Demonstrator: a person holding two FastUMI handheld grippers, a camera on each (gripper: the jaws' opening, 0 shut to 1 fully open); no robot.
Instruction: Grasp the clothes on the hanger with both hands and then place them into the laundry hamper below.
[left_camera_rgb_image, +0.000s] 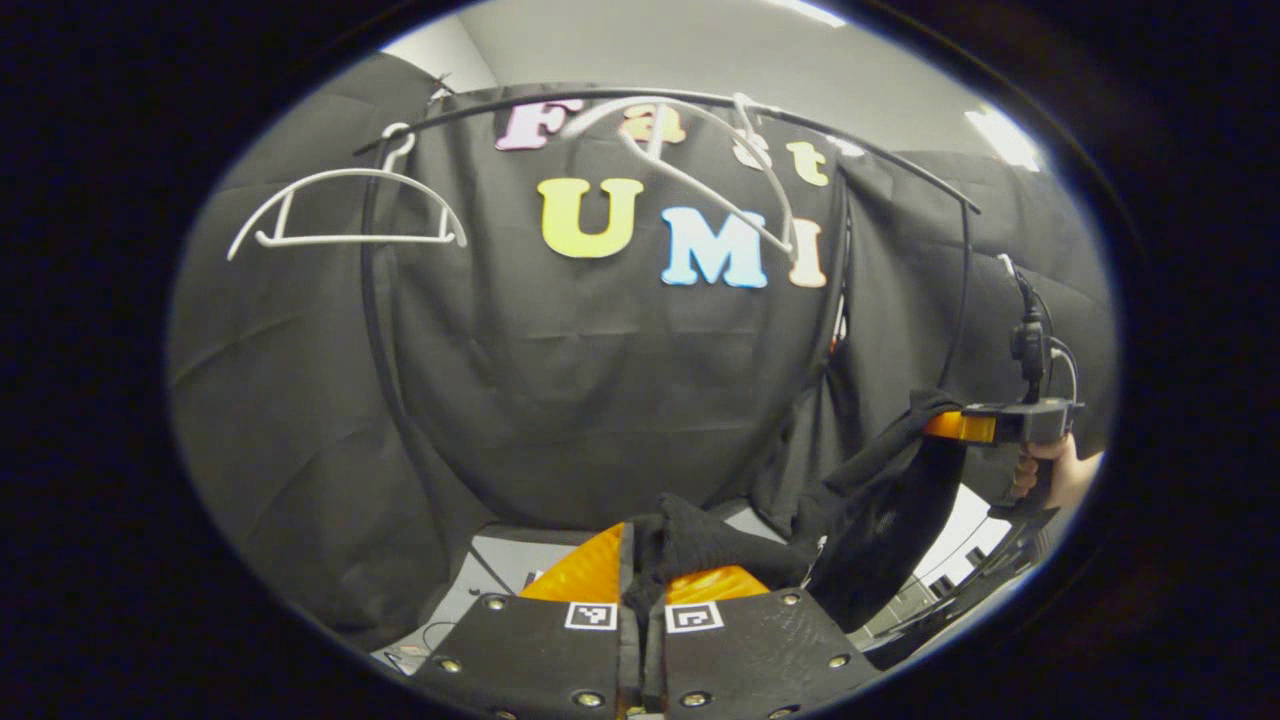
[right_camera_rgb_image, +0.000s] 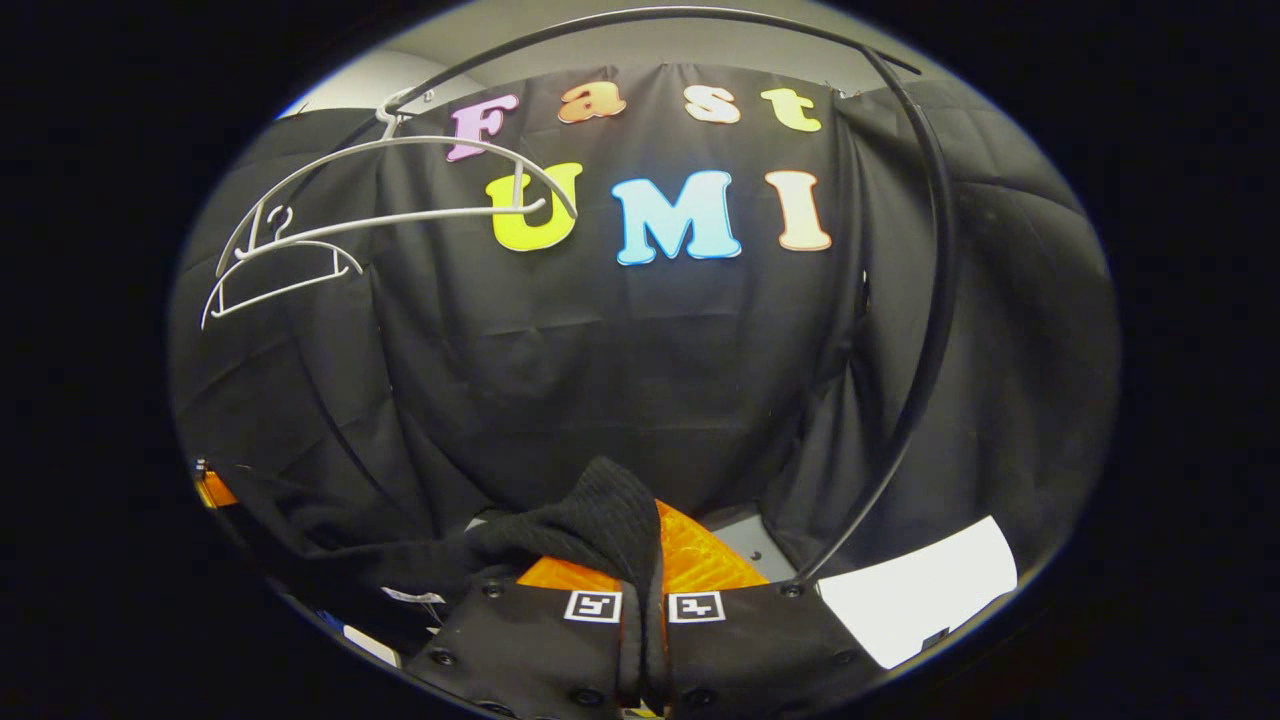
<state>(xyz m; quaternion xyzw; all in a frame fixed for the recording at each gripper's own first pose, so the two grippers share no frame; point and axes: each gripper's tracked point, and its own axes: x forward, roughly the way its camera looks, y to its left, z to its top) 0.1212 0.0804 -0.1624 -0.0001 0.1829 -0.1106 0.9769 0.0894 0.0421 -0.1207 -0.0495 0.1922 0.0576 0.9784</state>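
A: Where is the garment (left_camera_rgb_image: 860, 500)?

B: Off the hangers, below the rail (left_camera_rgb_image: 700, 98). It is a dark knit piece stretched between both tools. The left gripper (left_camera_rgb_image: 642, 575) is clamped on one bunched end; the right gripper (right_camera_rgb_image: 645, 560) pinches the other end, fabric folded over its jaws.

A: Why held that way?

B: Probably to keep it spread and under control before lowering it.

A: What surrounds it?

B: Two bare white hangers (right_camera_rgb_image: 390, 190) dangle from the rail above. The rail's curved post (right_camera_rgb_image: 930, 300) stands beside the right gripper and could snag cloth. I cannot make out the hamper.
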